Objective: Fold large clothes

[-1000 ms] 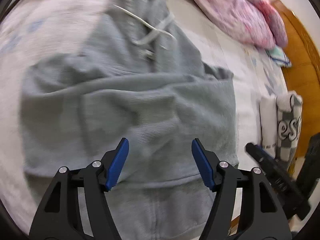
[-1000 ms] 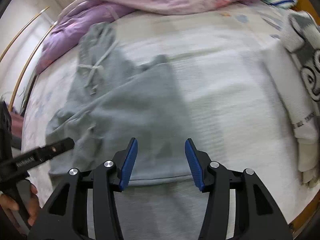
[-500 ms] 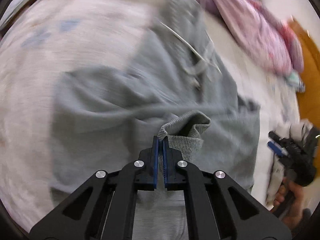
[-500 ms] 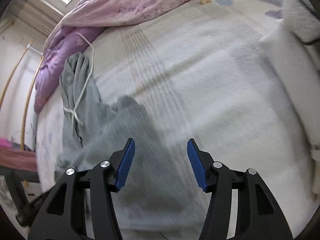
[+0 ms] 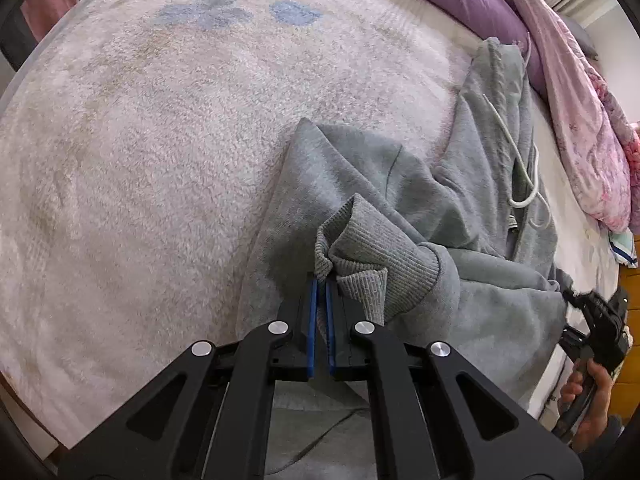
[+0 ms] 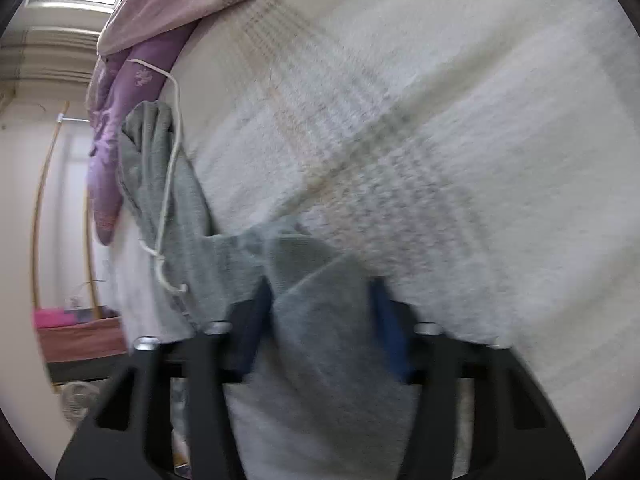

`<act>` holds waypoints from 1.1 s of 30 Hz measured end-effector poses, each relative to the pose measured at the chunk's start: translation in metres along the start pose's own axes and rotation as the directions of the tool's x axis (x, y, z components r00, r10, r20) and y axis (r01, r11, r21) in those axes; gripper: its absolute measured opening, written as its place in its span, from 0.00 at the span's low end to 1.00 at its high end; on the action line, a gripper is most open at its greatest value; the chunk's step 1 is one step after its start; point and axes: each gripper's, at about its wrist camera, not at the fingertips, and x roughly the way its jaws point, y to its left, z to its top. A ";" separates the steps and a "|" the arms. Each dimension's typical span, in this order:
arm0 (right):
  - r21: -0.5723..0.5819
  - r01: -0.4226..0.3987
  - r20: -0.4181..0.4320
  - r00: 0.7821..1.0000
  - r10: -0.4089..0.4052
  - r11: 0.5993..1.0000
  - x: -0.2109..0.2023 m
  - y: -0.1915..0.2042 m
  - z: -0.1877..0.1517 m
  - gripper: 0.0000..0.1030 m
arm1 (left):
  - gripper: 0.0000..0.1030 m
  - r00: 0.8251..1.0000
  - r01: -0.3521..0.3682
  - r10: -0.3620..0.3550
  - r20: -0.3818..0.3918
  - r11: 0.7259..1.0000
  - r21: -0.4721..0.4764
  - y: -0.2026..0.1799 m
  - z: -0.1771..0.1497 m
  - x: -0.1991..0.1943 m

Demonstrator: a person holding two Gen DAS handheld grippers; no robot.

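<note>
Left gripper [image 5: 320,292] is pinched tight on the ribbed cuff [image 5: 368,256] of the grey hoodie [image 5: 492,280] lying on the bed blanket [image 5: 140,160]. Right gripper [image 6: 320,312] (blurred) reaches low, jaws apart astride hoodie fabric.

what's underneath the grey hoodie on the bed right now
The grey hoodie lies on a fuzzy pale blanket that shows around it. Whatever is directly beneath its folds is covered. The left gripper pinches its ribbed cuff.
</note>
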 end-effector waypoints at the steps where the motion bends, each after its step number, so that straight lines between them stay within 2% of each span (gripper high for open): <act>1: -0.002 -0.001 0.024 1.000 0.001 1.000 -0.005 -0.001 -0.003 0.19 | 0.04 1.000 -0.001 0.001 -0.001 1.000 -0.006 0.002 0.001 0.001; 3: -0.018 0.016 0.071 0.997 -0.015 1.000 -0.017 -0.001 -0.009 0.15 | 0.04 1.000 -0.005 0.005 -0.003 1.000 -0.010 0.000 0.000 0.002; 6: -0.101 0.131 0.175 0.978 -0.112 0.986 -0.046 0.012 -0.017 0.14 | 0.04 1.000 -0.022 0.022 -0.005 1.000 0.009 -0.001 -0.002 0.003; 8: -0.151 0.223 0.248 0.952 -0.181 0.963 -0.064 0.023 -0.023 0.14 | 0.04 0.999 -0.032 0.032 -0.006 0.999 0.007 -0.001 -0.003 0.005; 10: -0.178 0.324 0.316 0.913 -0.258 0.929 -0.076 0.030 -0.027 0.15 | 0.04 0.999 -0.034 0.034 -0.007 0.999 0.001 0.000 -0.002 0.007; 11: -0.183 0.356 0.313 0.905 -0.289 0.916 -0.074 0.029 -0.026 0.17 | 0.04 0.999 -0.045 0.045 -0.007 0.999 0.000 0.000 -0.002 0.008; 12: -0.171 0.343 0.265 0.919 -0.292 0.924 -0.068 0.021 -0.021 0.17 | 0.04 0.999 -0.044 0.044 -0.009 0.999 -0.005 0.001 -0.002 0.009; 14: -0.080 0.216 0.200 0.960 -0.196 0.973 -0.062 -0.003 -0.015 0.24 | 0.04 0.998 -0.058 0.058 0.000 0.998 -0.016 0.004 -0.002 0.008; 15: -0.044 0.165 0.161 0.975 -0.156 0.985 -0.058 -0.011 -0.012 0.25 | 0.04 0.998 -0.061 0.061 0.006 0.998 -0.021 0.005 -0.002 0.006; 17: 0.048 0.070 0.112 0.991 -0.075 0.996 -0.049 -0.028 -0.011 0.32 | 0.04 0.996 -0.083 0.084 0.022 0.996 -0.026 0.008 -0.003 0.002; 21: 0.107 0.073 0.098 0.992 -0.084 0.992 -0.035 -0.042 -0.010 0.36 | 0.04 0.994 -0.107 0.108 0.035 0.993 -0.042 0.018 -0.004 -0.005; 25: 0.125 0.068 0.092 0.993 -0.080 0.990 -0.027 -0.047 -0.003 0.40 | 0.04 0.996 -0.094 0.094 0.007 0.993 -0.069 0.028 -0.006 0.001; 26: 0.119 0.058 0.090 0.994 -0.069 0.991 -0.025 -0.045 -0.002 0.33 | 0.04 0.995 -0.097 0.098 0.008 0.993 -0.072 0.029 -0.007 0.002; 28: 0.074 0.029 0.094 0.995 -0.036 0.997 -0.028 -0.040 0.002 0.05 | 0.04 0.995 -0.102 0.104 0.014 0.991 -0.083 0.030 -0.008 0.001; 29: 0.061 0.022 0.108 0.994 -0.029 0.998 -0.034 -0.038 0.002 0.05 | 0.04 0.995 -0.100 0.102 0.021 0.990 -0.095 0.031 -0.009 -0.001; 33: -0.068 0.121 0.213 0.972 -0.104 0.990 -0.065 -0.015 -0.007 0.05 | 0.04 0.994 -0.107 0.109 0.018 0.988 -0.108 0.034 -0.012 0.001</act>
